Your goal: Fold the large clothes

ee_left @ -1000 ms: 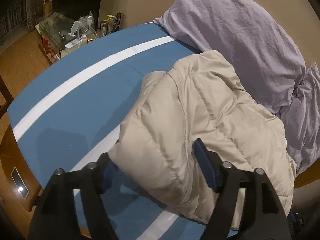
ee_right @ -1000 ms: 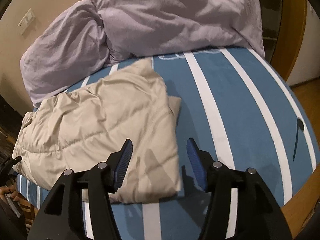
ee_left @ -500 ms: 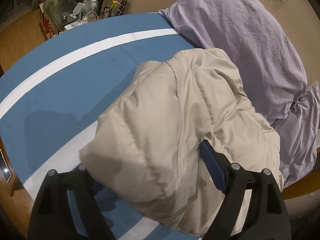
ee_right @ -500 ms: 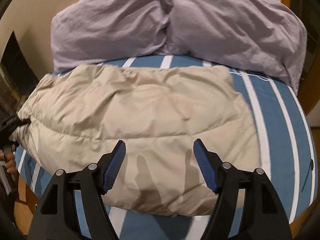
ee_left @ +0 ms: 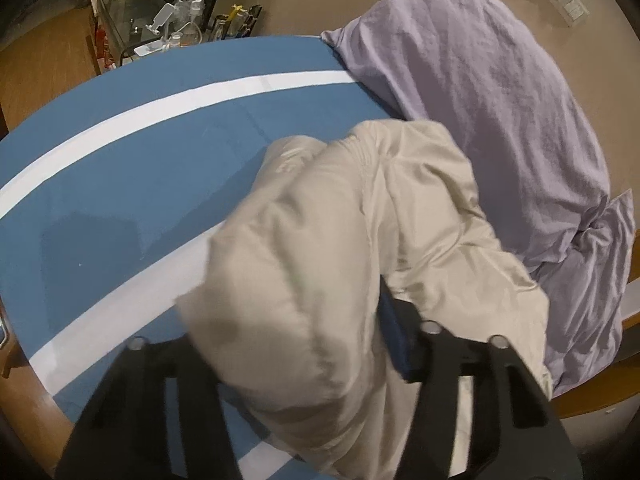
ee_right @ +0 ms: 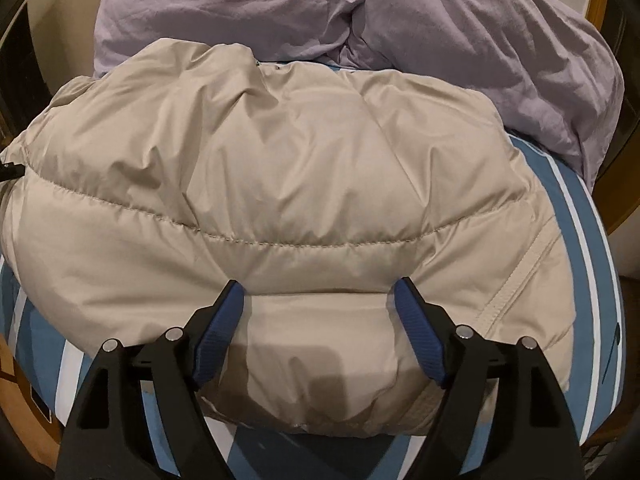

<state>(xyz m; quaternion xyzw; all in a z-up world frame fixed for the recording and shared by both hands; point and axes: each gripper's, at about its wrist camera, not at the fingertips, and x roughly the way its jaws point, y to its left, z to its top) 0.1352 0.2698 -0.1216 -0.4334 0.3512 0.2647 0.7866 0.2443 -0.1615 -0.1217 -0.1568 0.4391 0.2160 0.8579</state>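
Observation:
A beige puffer jacket [ee_right: 280,184] lies folded on the blue bed with white stripes [ee_left: 160,168]. In the left wrist view the jacket [ee_left: 320,264] bulges up between my left gripper's fingers; the left gripper [ee_left: 304,344] is shut on a thick fold of it and lifts that end, with the left finger hidden by cloth. In the right wrist view my right gripper [ee_right: 318,320] is open, its blue pads straddling the jacket's near edge and pressing on it.
Lilac pillows [ee_right: 440,20] lie against the wall behind the jacket, also in the left wrist view [ee_left: 500,120]. A cluttered glass side table [ee_left: 160,32] stands past the bed's far corner. The wooden bed frame [ee_left: 24,392] edges the mattress.
My left gripper has closed on the jacket's end and raised it, bunching the cloth. My right gripper moved forward and down onto the jacket's near edge, staying open.

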